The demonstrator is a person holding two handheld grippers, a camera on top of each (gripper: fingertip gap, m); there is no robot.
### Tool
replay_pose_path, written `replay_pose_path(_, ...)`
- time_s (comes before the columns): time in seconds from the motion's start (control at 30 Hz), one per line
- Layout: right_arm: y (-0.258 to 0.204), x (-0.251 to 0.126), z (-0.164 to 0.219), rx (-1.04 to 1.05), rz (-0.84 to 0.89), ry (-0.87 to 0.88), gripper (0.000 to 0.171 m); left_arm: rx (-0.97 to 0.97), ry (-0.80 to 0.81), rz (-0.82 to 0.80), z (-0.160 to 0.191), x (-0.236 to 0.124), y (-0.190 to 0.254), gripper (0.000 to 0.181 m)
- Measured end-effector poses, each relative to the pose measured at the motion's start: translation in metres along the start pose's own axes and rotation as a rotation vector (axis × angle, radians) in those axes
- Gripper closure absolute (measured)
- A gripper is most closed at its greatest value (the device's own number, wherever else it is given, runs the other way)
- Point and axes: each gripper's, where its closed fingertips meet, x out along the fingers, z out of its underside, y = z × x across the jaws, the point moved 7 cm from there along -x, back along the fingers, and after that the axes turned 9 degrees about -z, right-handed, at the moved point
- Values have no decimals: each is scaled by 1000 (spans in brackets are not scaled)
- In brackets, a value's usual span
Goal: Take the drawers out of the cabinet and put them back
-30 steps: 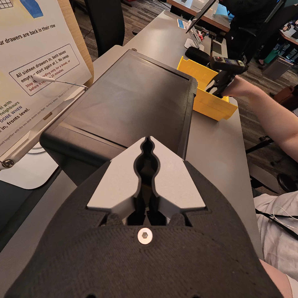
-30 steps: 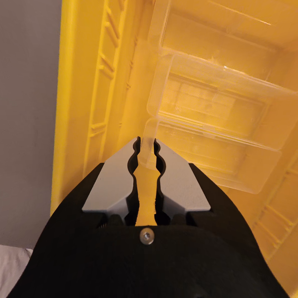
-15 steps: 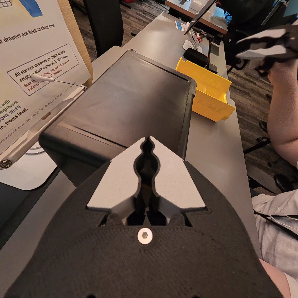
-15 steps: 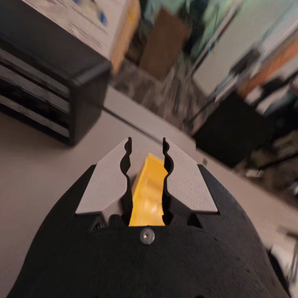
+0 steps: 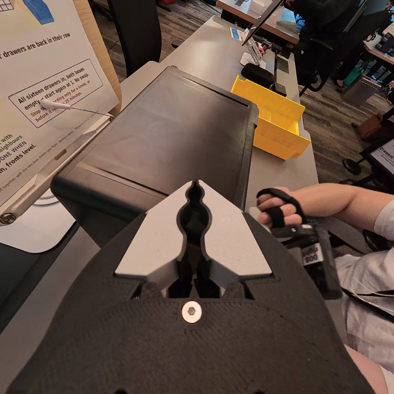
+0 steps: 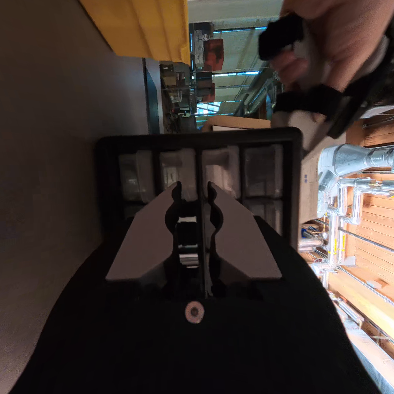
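Right gripper (image 6: 194, 186), fingers parted and empty, faces the black plastic cabinet (image 6: 296, 170) of clear, likely light, slippery drawers (image 6: 177, 170), best pinched by the front lip; left gripper (image 5: 195, 181) closed, empty.

The cabinet (image 5: 170, 132) is seen from above and behind in the left wrist view; its front (image 6: 200, 170) is faced closely, sideways-rolled, in the right.

Cabinet (image 5: 170, 132) front is out of sight below the left gripper (image 5: 195, 183). Right view is motion-blurred; drawers (image 6: 177, 170) ahead of the right gripper (image 6: 194, 185) lack detail, lower rows hidden behind it. Yellow bin (image 6: 145, 27) cropped at top.
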Motion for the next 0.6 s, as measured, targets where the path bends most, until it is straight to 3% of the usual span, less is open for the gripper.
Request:
replay_pose_path(0.13,-4,20,3,-34,52,-57,151,-2,2,13,0,0,0,181)
replay_pose_path(0.4,-3,17,-2,-28,22,-42,162,1,2,9,0,0,0,181)
replay_pose_path(0.57,-2,-20,-19,47,-195,87,160,-6,4,17,1,0,-1,181)
replay_pose_path(0.6,4,-25,-21,127,-263,119,150,-8,4,18,1,0,-1,181)
